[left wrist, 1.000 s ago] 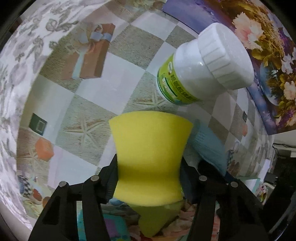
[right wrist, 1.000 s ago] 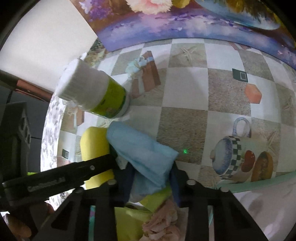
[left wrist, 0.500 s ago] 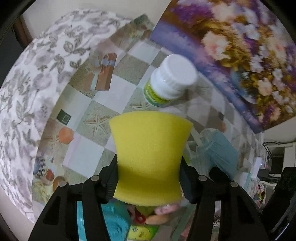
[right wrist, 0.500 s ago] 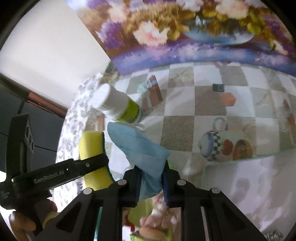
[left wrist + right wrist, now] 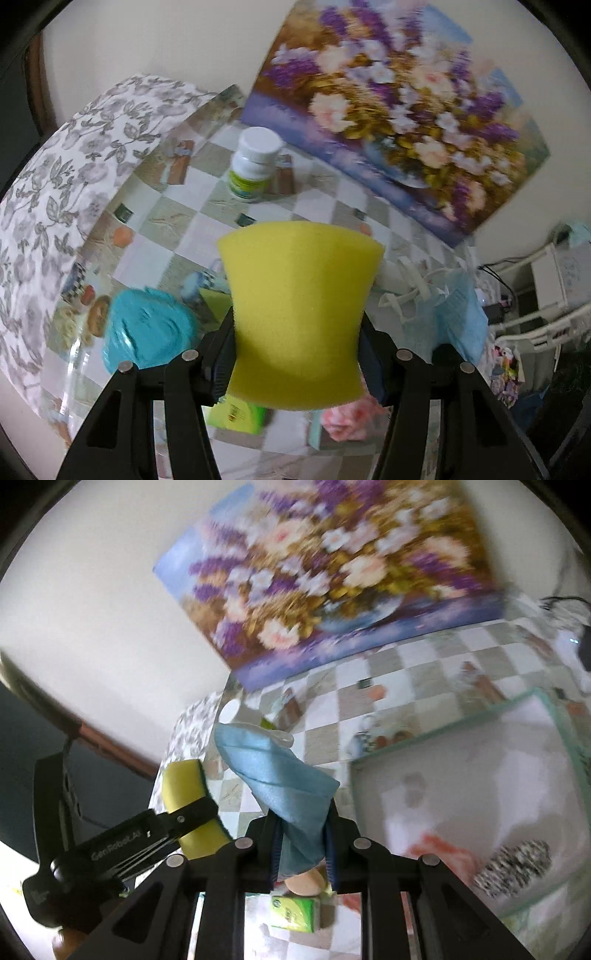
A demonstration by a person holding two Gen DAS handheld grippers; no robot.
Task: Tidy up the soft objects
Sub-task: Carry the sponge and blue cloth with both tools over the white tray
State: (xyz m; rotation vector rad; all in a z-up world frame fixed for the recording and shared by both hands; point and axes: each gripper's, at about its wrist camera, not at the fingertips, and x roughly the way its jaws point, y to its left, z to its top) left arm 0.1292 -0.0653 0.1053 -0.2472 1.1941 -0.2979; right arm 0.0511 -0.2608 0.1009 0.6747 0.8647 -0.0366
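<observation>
Both grippers have risen well clear of the tabletop (image 5: 177,254) over the last second: where the white bottle (image 5: 255,162) filled the upper part of the left wrist view a moment ago, it now stands small and far off near the back edge, beside the flower painting (image 5: 399,110) that leans on the wall. We hold the yellow sponge (image 5: 299,314) in the left gripper (image 5: 297,354), its jaws clamped on both sides so hard that the sponge pinches in at the waist. In the right gripper (image 5: 301,845) we hold the blue cloth (image 5: 273,771), bunched between closed jaws, with its free end sticking up and forward. From the right wrist view the left gripper (image 5: 199,812) and its sponge (image 5: 181,786) hang just beside the cloth, so the two loads travel close together. Both soft things are therefore off the table and in the air, which we judge to mean the picking step is done and the carry has begun. Below us more comes into view: a teal soft item (image 5: 147,328) near the left edge, a green packet (image 5: 293,914) and something pink (image 5: 351,417) near the front edge, all blurred. A glass-edged tray (image 5: 443,731) with a pale floor lies toward the right side in the right wrist view, and we think it a likely place for the soft things, though nothing shows that for certain. The blur says we are moving fast, so the loose cloth end could brush the bottle.
</observation>
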